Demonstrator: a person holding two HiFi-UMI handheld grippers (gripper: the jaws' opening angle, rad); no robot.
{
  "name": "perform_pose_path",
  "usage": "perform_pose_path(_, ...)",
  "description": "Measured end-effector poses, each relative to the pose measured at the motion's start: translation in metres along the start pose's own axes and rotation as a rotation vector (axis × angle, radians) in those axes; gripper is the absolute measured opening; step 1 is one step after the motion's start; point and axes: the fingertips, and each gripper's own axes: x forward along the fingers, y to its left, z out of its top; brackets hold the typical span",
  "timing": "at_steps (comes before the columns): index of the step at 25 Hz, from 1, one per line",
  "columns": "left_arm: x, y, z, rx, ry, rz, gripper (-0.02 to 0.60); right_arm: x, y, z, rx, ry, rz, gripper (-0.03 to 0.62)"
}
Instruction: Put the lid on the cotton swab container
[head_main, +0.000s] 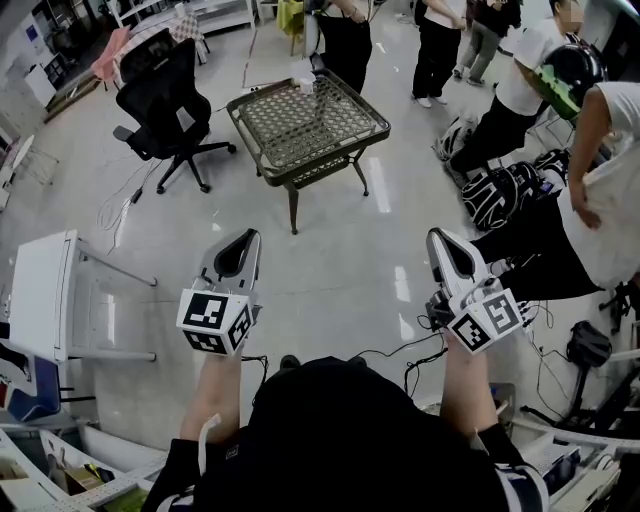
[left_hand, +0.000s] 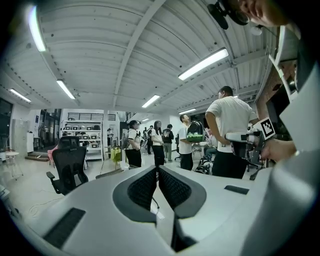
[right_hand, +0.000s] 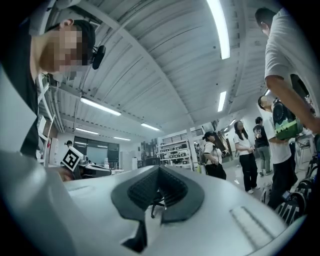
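I hold my white left gripper (head_main: 243, 245) with its marker cube at about 10 o'clock in front of my chest and its twin, the white right gripper (head_main: 445, 245), at about 2 o'clock. Both are raised off any surface and aimed out into the room. On each, the black ribbed pads are pressed together with nothing pinched between them, so I judge I am carrying them in readiness and not working yet. I cannot make out the cotton swab container or its lid for certain. A small pale shape (head_main: 322, 88) at the far edge of the dark metal table with the woven mesh top (head_main: 330, 157), at 12 o'clock, may be it, though it is too small to tell. Bare glossy floor lies between me and that table. A black wheeled office chair (head_main: 165, 95) stands at 11 o'clock, a white plastic cart (head_main: 45, 290) at 9 o'clock, and people with dark bags (head_main: 500, 195) crowd 2 o'clock, narrowing the approach on that side.
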Motion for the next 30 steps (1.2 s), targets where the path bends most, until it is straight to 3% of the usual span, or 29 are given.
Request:
perform_pose_path(16,0.031,-0.1,-0.007,0.003,0.042,-0.069,0.02,-0.094,-0.06,-0.007,0.149,-0.005,-0.06,0.01)
perform_pose_path(22,0.045,-0.095,-0.016,-0.021,0.056,-0.06,0.02,-0.084,-0.074,-0.017,0.18,0.011,-0.055,0.01)
perform_pose_path(30,0.089,-0.05,-0.021,-0.063,0.056,-0.04,0.02,-0.027,-0.094,-0.031,0.203,0.05,-0.039,0.01)
